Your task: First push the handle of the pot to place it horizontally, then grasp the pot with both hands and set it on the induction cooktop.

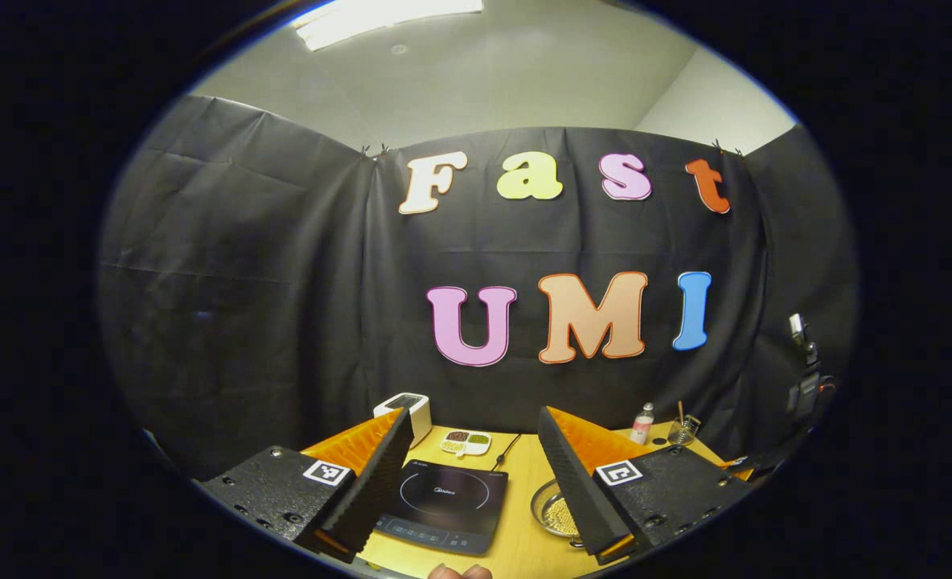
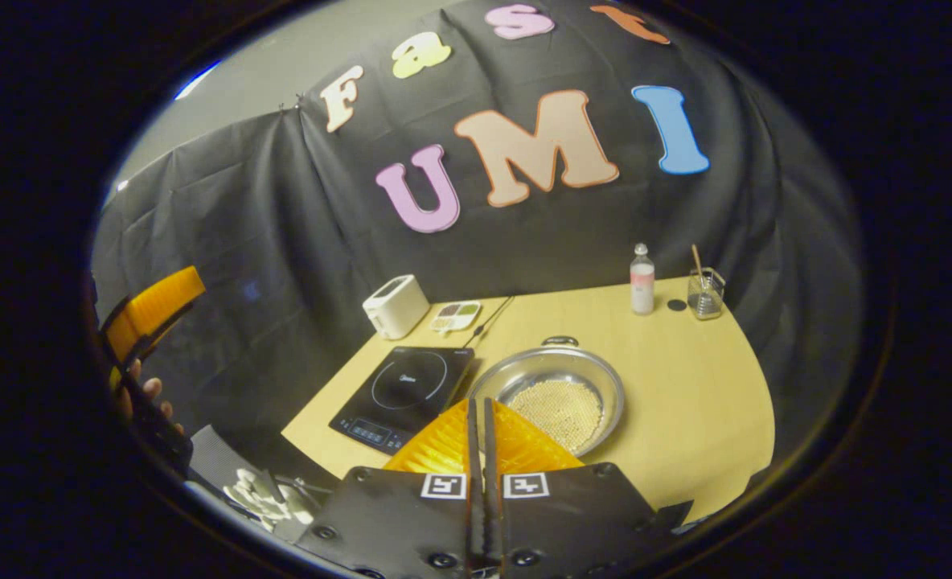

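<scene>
Above the table's near edge, the left gripper holds its fingers spread wide and empty, while the right gripper has its fingers pressed together on nothing. Beyond them the pot, holding pale beads, sits mid-table just right of the induction cooktop, near the table's left edge.

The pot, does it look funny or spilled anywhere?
Nothing is spilled. The pot sits upright on the table beside the induction cooktop, not on it yet, with its small pale beads inside. Nothing looks broken or crooked.
</scene>
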